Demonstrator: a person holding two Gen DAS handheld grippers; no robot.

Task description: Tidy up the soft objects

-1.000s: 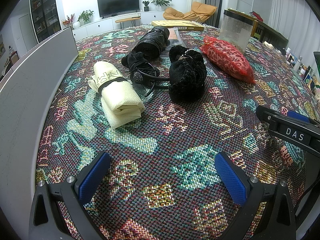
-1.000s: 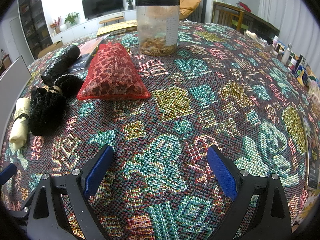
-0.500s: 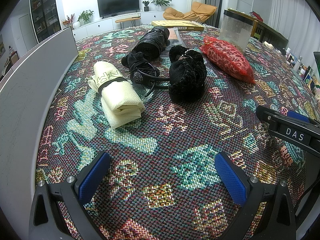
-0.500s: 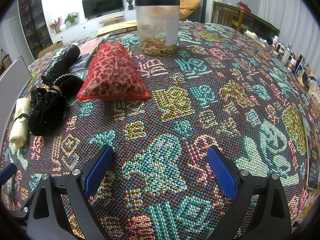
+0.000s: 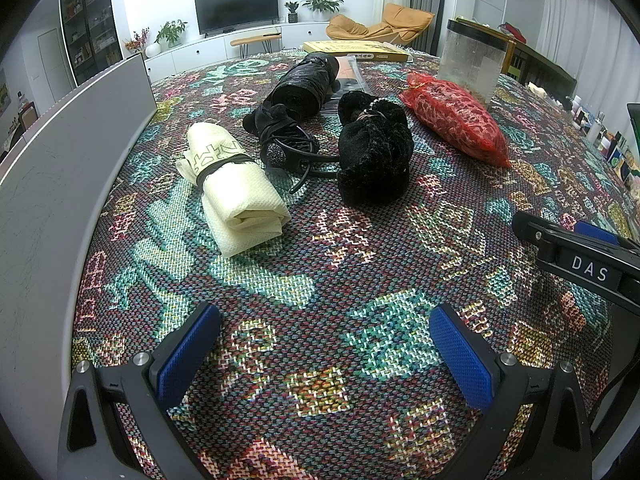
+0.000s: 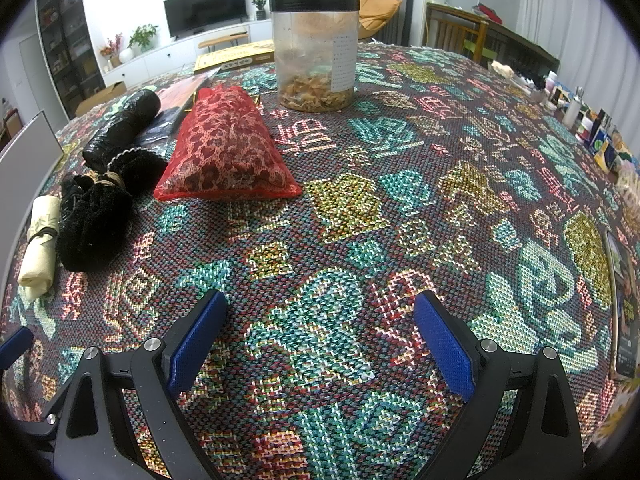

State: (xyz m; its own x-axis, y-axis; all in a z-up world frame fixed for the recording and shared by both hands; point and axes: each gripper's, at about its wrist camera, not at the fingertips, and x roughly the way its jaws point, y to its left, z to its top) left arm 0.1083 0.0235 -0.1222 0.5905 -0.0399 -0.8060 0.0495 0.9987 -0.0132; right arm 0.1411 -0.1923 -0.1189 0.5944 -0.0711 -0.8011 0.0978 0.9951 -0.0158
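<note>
Here both grippers, left [image 5: 324, 344] and right [image 6: 320, 332], gape empty over the cloth [image 5: 360, 264]. Cream roll [image 5: 234, 188], black pouch [image 5: 374, 156] and red bag [image 6: 228, 152] lie ahead.

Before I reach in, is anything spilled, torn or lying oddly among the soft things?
Nothing spilled or torn. Only oddity: the black strappy item is loosely tangled, its cord trailing toward the black plush pouch. Both grippers, left and right, are open and empty.
</note>
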